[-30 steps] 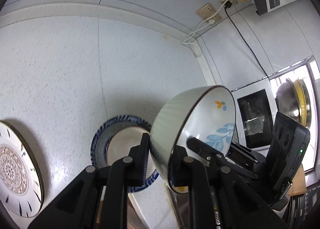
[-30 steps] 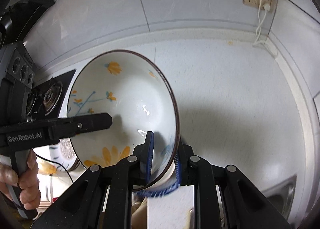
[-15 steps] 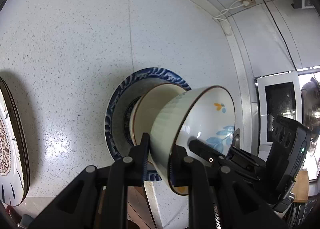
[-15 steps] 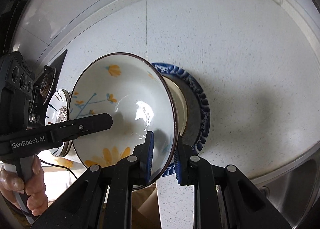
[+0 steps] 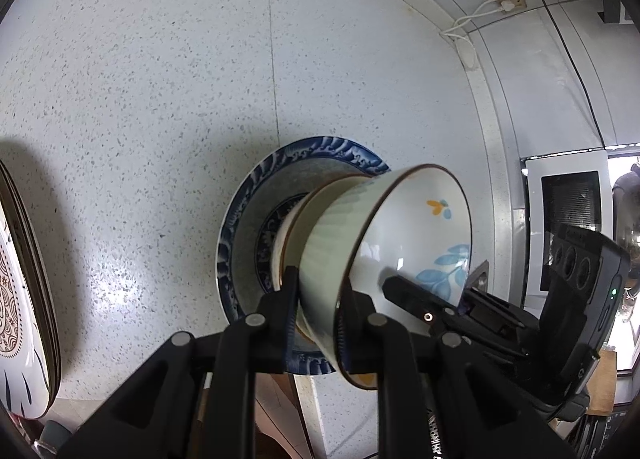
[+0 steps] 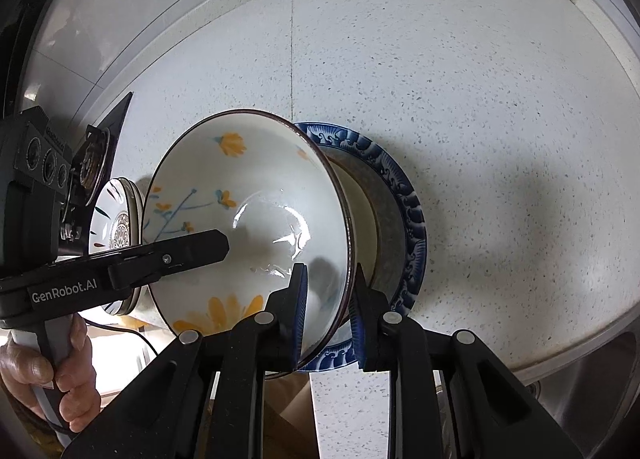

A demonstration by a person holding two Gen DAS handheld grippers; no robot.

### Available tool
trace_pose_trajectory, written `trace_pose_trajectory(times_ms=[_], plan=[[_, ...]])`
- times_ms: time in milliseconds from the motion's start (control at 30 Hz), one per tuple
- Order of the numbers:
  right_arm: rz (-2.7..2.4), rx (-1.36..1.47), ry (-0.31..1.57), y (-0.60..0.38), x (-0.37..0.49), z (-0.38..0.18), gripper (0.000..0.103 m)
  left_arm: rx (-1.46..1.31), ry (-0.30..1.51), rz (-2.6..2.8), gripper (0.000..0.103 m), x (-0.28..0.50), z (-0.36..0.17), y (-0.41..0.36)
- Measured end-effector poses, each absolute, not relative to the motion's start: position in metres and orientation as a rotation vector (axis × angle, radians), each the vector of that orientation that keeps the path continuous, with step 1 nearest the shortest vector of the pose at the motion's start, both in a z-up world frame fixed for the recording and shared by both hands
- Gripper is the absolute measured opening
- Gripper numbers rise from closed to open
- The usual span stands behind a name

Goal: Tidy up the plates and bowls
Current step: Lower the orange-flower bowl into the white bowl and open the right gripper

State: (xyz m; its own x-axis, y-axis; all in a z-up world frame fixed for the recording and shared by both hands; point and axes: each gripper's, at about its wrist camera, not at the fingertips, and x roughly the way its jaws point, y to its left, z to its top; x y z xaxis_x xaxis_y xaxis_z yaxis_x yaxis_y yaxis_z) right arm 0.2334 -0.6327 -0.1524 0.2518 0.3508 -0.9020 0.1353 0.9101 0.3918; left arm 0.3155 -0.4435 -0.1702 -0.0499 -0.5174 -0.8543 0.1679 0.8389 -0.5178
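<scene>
Both fingers (image 5: 318,301) (image 6: 328,299) pinching floral bowl (image 6: 248,227), now lower, nested onto blue-rimmed plate (image 5: 240,227).

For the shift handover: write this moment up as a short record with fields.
held item: white ceramic bowl with orange flowers and a brown rim
left gripper: jaws shut on the bowl's rim
right gripper: jaws shut on the rim, opposite side
beneath: cream bowl sitting in a blue-rimmed patterned plate
surface: speckled white countertop
nearby: stack of white patterned plates at the left
status: bowl tilted, not yet released
</scene>
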Motion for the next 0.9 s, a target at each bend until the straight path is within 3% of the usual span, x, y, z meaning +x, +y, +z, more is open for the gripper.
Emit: trace_pose_trajectory(times_ms=[300, 500, 533, 900], plan=[[0.165, 0.416, 1.356, -0.626, 0.238, -0.154, 0.020, -0.294, 1.571, -0.544, 0.018, 0.316, -0.173, -0.443], [0.165, 0.425, 1.352, -0.632, 0.240, -0.147, 0.026, -0.282, 1.586, -0.537, 0.028, 0.317, -0.170, -0.442], [0.161, 0.416, 1.349, -0.633, 0.239, -0.145, 0.031, -0.270, 1.585, -0.534, 0.028, 0.317, -0.169, -0.443], [0.149, 0.344, 1.265, -0.633, 0.225, -0.122, 0.033, -0.140, 1.465, -0.554, 0.037, 0.308, -0.137, -0.438]])
